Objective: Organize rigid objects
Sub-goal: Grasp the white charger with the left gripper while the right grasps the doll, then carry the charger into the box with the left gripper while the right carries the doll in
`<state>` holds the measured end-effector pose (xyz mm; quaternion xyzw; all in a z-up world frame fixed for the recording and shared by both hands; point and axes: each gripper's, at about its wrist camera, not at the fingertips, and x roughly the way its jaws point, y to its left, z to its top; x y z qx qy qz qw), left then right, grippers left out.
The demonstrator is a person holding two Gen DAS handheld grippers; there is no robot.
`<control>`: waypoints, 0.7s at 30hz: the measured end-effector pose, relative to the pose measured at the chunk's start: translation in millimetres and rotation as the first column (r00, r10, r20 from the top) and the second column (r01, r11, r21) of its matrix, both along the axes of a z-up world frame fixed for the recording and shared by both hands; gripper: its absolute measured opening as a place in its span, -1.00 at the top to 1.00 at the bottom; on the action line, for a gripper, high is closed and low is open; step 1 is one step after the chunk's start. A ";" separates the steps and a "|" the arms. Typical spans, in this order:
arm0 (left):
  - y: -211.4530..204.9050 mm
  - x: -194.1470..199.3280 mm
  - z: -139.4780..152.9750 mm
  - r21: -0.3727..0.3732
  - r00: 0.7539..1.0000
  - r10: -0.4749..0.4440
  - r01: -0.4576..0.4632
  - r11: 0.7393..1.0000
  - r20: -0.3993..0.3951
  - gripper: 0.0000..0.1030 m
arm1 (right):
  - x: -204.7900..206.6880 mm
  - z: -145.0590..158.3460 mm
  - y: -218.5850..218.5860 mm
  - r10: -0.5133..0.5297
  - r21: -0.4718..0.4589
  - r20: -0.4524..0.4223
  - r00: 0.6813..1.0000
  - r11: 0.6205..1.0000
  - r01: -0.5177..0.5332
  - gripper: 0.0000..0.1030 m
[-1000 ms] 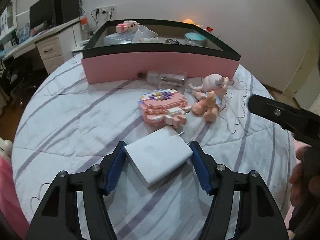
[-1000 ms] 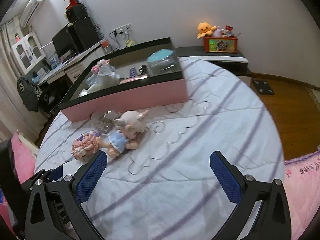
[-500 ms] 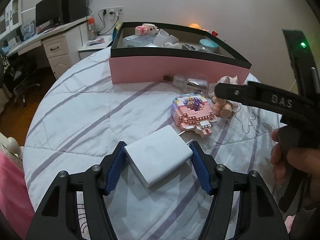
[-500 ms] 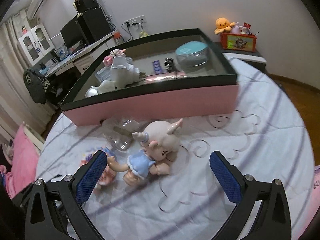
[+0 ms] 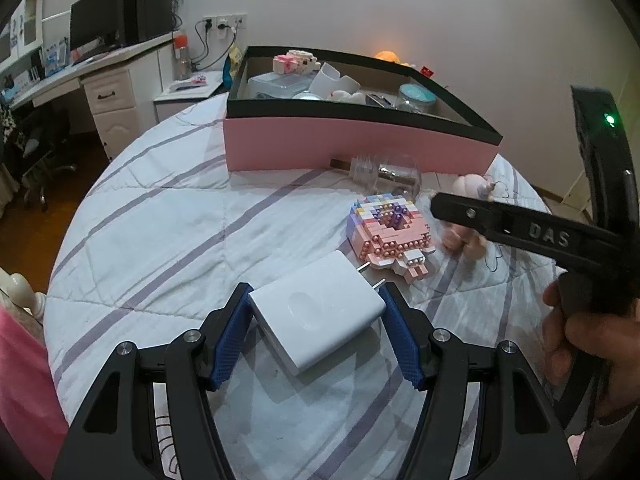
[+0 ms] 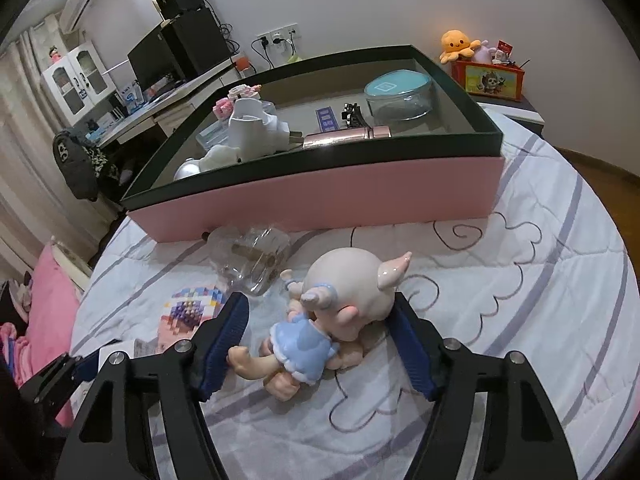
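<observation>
The left gripper has its blue-padded jaws clamped on a white power adapter, one pad against each side, and the adapter's metal prongs point away toward the block-built toy. The adapter sits over the striped quilt of the bed.

The right gripper is low over the bed, and its jaws are closing around a doll figurine in a blue dress with a pale, round head. The doll lies on its side on the quilt between the pads. The right pad is at the back of its head and the left pad is close to a foot, but I cannot tell whether either pad is pressing on it. From the left wrist view, a hand grips the handle of that right gripper.

Just beside the doll lies a clear glass bottle, tipped on its side against the front of a pink box with a black rim. A pink block-built toy rests on the quilt between the adapter and the bottle. Inside the box are a round glass container with a teal lid, a white plug and a rose-coloured bar.
</observation>
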<state>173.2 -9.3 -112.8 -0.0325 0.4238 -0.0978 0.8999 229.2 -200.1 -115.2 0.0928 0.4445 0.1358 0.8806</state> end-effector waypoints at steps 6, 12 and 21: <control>3.2 -0.9 7.0 -0.005 1.000 -0.002 0.002 1.000 0.016 -0.27 | -9.4 10.3 -5.0 0.005 0.009 0.011 1.000 1.000 -0.005 0.09; 1.0 -2.3 11.5 -0.003 1.000 -0.007 0.008 1.000 0.026 -0.27 | -6.5 3.4 -5.3 -0.002 -0.024 -0.016 1.000 1.000 0.002 0.09; 0.7 -5.5 12.8 0.002 1.000 -0.011 0.011 1.000 0.029 -0.27 | 18.1 -7.6 5.3 -0.006 -0.056 -0.028 1.000 0.998 0.004 0.10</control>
